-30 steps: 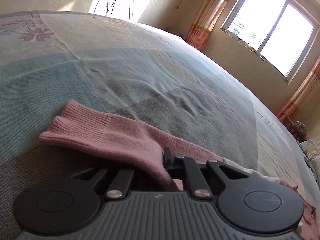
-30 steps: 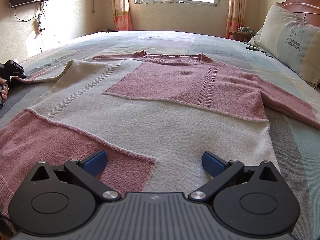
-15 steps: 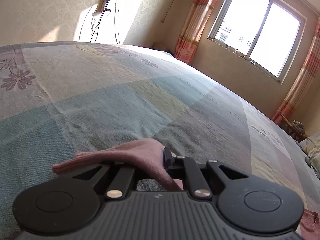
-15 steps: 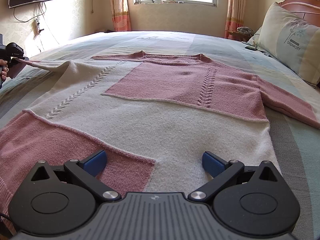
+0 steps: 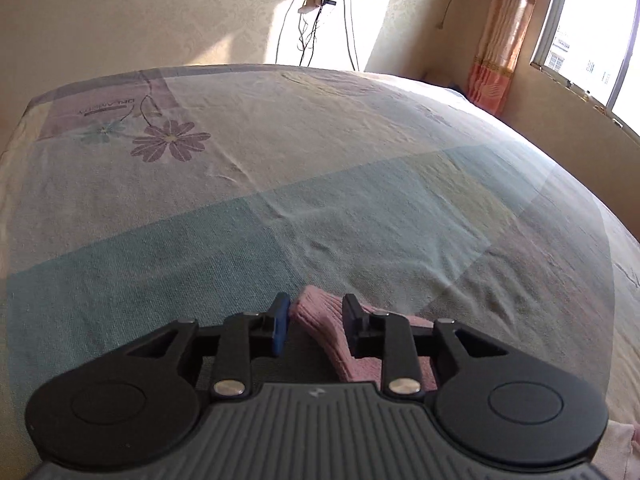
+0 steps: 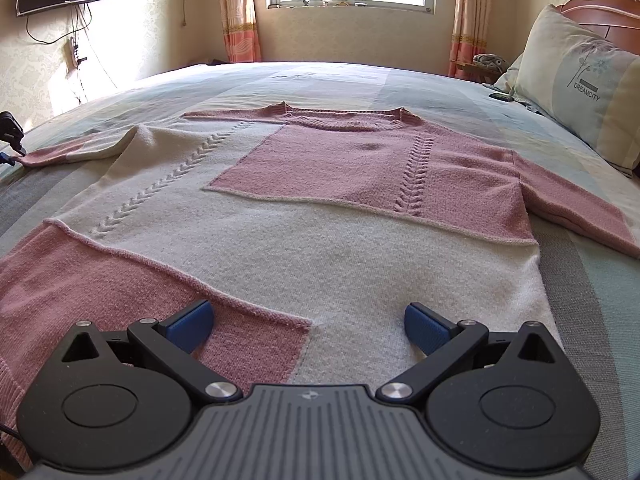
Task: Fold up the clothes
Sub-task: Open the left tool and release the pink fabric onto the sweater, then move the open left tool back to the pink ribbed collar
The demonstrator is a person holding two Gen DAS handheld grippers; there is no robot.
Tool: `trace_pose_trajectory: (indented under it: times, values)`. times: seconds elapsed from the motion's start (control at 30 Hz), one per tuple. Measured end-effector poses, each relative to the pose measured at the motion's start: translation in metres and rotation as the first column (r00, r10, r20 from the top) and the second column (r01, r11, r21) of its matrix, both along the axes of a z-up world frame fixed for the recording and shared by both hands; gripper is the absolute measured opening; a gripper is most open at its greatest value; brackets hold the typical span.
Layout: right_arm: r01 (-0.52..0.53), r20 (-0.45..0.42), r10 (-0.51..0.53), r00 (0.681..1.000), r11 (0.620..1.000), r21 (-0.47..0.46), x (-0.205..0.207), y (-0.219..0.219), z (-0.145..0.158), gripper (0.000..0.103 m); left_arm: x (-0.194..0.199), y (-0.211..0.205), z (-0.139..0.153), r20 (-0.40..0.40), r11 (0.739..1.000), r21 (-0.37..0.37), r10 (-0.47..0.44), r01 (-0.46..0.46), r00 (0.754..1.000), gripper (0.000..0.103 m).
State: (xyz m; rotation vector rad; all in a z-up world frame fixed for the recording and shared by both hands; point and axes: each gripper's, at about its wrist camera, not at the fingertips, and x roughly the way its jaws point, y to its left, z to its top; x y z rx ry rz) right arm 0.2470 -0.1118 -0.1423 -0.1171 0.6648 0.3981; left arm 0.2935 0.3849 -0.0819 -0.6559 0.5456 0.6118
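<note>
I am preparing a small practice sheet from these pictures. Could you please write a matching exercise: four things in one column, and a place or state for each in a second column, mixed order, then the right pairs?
Things
1. sweater
2. pillow
3. left gripper
4. right gripper

Places or states
A. leans at the headboard end of the bed
B. open wide above the sweater's hem
C. lies spread flat on the bed
D. open, with a pink cuff between its fingers

Pairs: 1-C, 2-A, 3-D, 4-B
</note>
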Motion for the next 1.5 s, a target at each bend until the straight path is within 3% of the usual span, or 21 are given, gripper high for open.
trace_pose_trajectory:
  times: [0.1, 0.2, 0.33, 0.4, 0.43, 0.57, 0.77, 0.97, 1.07, 1.17, 1.27, 1.3, 1.5]
  values:
    - [0.002, 0.002, -0.002, 1.0, 1.0, -0.003, -0.001, 0.0, 0.0, 0.103, 0.016, -0.037, 0.011, 0.018, 0.991, -0.022, -0.134, 0.134, 0.991, 0.036]
    - [0.003, 0.005, -0.003, 1.0, 1.0, -0.006, -0.002, 0.0, 0.001, 0.103, 0.031, -0.075, 0.022, 0.04, 0.963, -0.041, -0.264, 0.266, 0.964, 0.038]
    - [0.004, 0.006, -0.004, 1.0, 1.0, -0.009, -0.003, 0.001, 0.001, 0.103, 0.052, -0.124, 0.037, 0.071, 0.899, -0.062, -0.43, 0.434, 0.9, 0.049]
    - [0.002, 0.005, -0.002, 1.0, 1.0, -0.009, -0.003, 0.001, 0.001, 0.103, 0.062, -0.149, 0.044, 0.089, 0.855, -0.07, -0.507, 0.513, 0.857, 0.05]
    - [0.002, 0.004, -0.002, 1.0, 1.0, -0.01, -0.003, 0.0, 0.001, 0.103, 0.066, -0.156, 0.039, 0.08, 0.85, -0.079, -0.516, 0.521, 0.853, 0.05]
    - [-0.004, -0.002, 0.004, 1.0, 1.0, -0.009, -0.004, -0.001, 0.002, 0.103, 0.081, -0.177, 0.013, 0.035, 0.84, -0.119, -0.53, 0.53, 0.847, 0.053]
    - [-0.011, -0.013, 0.011, 1.0, 1.0, -0.014, -0.005, -0.002, 0.003, 0.103, 0.103, -0.21, -0.027, -0.031, 0.823, -0.178, -0.552, 0.539, 0.833, 0.051]
    - [-0.015, -0.027, 0.015, 1.0, 1.0, -0.01, -0.005, -0.003, 0.005, 0.103, 0.087, -0.206, -0.014, -0.03, 0.82, -0.172, -0.558, 0.546, 0.829, 0.051]
    - [-0.018, -0.031, 0.018, 0.999, 1.0, -0.001, -0.006, -0.004, 0.007, 0.103, 0.095, -0.203, 0.007, 0.045, 0.818, -0.159, -0.553, 0.553, 0.832, 0.057]
    - [-0.019, -0.027, 0.019, 0.999, 1.0, 0.014, -0.008, -0.006, 0.009, 0.103, 0.12, -0.205, 0.014, 0.012, 0.829, -0.139, -0.545, 0.541, 0.838, 0.064]
    - [-0.015, -0.014, 0.015, 1.0, 1.0, 0.027, -0.011, -0.009, 0.014, 0.103, 0.158, -0.205, -0.007, -0.15, 0.855, -0.161, -0.515, 0.493, 0.844, 0.063]
    - [-0.012, -0.006, 0.013, 1.0, 0.999, 0.031, -0.012, -0.011, 0.016, 0.103, 0.166, -0.203, -0.014, -0.165, 0.86, -0.162, -0.507, 0.484, 0.846, 0.062]
    - [0.004, 0.019, -0.005, 1.0, 0.998, 0.056, -0.014, -0.022, 0.022, 0.103, 0.215, -0.191, -0.025, -0.093, 0.881, -0.093, -0.472, 0.465, 0.877, 0.068]
